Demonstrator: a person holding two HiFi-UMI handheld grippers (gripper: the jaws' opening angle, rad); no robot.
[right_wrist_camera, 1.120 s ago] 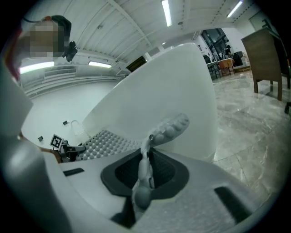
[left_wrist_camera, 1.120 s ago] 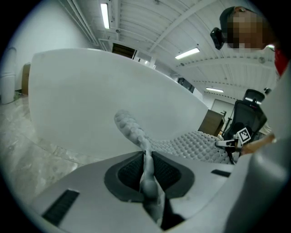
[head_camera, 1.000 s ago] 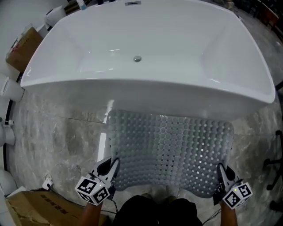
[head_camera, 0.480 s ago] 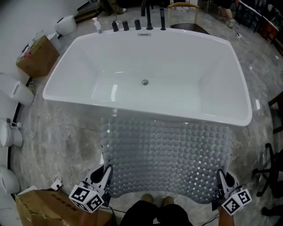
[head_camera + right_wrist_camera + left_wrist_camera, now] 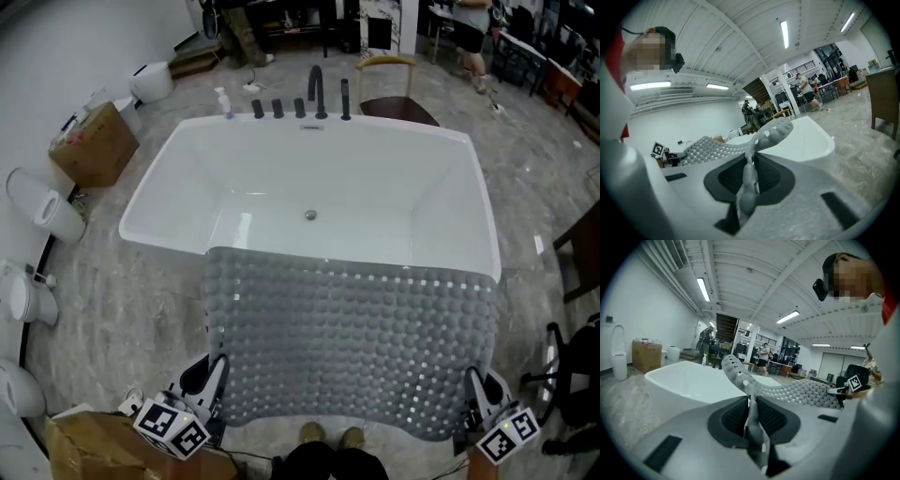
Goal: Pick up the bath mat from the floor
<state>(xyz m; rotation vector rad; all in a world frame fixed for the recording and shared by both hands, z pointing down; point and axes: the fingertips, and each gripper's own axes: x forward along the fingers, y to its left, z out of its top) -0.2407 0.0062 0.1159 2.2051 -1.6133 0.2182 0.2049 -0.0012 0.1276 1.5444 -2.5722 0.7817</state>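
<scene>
1. Bath mat [image 5: 352,337]: grey, flexible, studded with round bumps, perforated; held up and spread flat in front of the glossy white bathtub [image 5: 441,206].
2. Left gripper [image 5: 214,372]: jaws pinched tight on the mat's near-left corner.
3. Right gripper [image 5: 475,384]: jaws pinched tight on its near-right corner.

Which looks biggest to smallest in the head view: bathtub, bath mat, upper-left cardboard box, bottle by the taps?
1. bathtub and bath mat: about alike; the mat is nearer the camera and hides some tub, so unranked.
2. cardboard box.
3. bottle.
</scene>
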